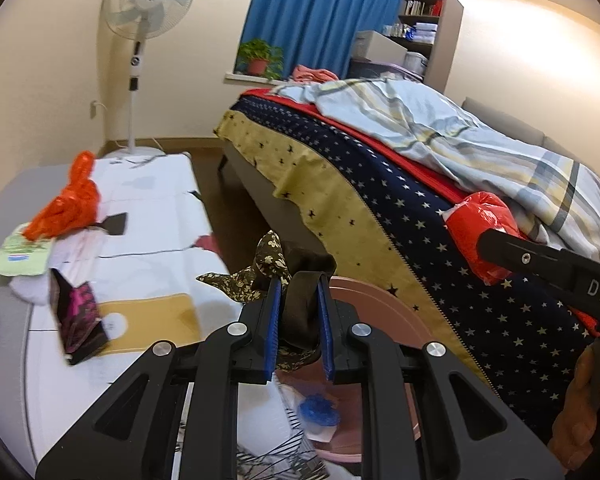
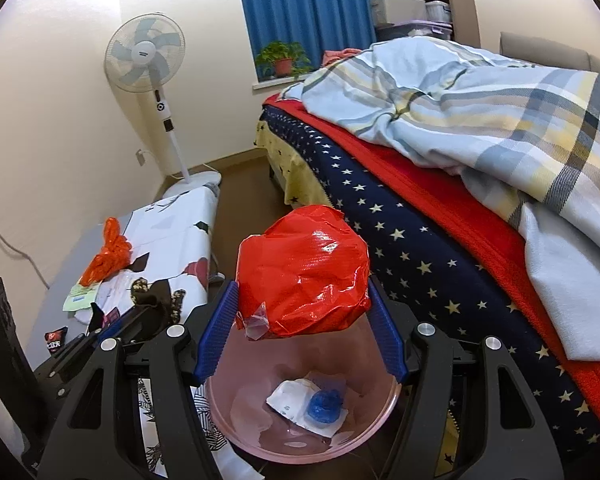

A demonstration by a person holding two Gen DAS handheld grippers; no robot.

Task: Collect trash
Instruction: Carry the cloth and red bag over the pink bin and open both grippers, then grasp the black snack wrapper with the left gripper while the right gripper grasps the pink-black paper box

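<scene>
Bundle in my right tongs (image 2: 302,276): I am seeing glossy red plastic (image 2: 304,268).
Cloth in my left tongs (image 1: 299,316): I am seeing dark brown fabric (image 1: 300,300) with pale speckles.
Bin (image 2: 236,436): it is showing translucent pink, with a blue wad (image 2: 325,406) on white paper.
Worktop (image 1: 156,240): its cover is showing white with dark shapes.
Loose bag (image 1: 70,204): it is glowing orange.
Bed cover (image 2: 420,256): it is showing navy with pale stars.
Quilt (image 2: 500,112): I am seeing pale blue and yellow plaid.
Curtain (image 1: 320,12): it is hanging blue.

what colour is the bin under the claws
Pink, a see-through pink bin. It shows best in the right wrist view, directly below the red bag.
</scene>
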